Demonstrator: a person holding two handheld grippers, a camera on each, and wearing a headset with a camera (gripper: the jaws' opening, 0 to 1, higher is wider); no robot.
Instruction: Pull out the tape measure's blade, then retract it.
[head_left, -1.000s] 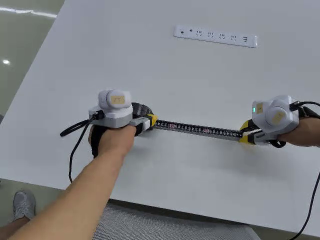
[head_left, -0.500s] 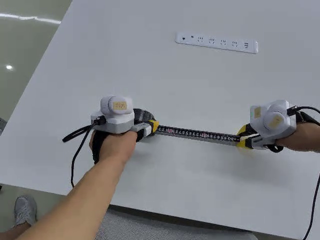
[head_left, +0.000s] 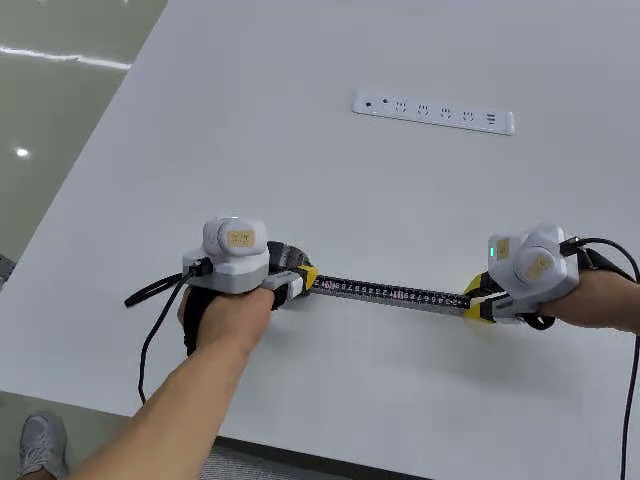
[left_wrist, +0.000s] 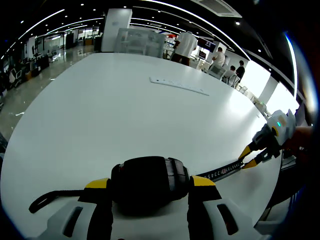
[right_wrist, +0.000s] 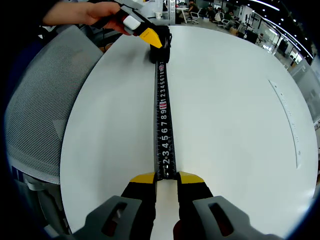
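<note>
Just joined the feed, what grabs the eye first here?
The black blade stretches across the white table, its tip pinched in the right gripper. At its other end the left gripper clamps the tape measure case. A white power strip lies at the table's far side.

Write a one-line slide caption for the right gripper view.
Right gripper pinches the end of the black blade, stretched across the white table to the case in the left gripper.

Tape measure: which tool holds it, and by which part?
The left tool clamps the black case; the right tool pinches the blade at its free end.
</note>
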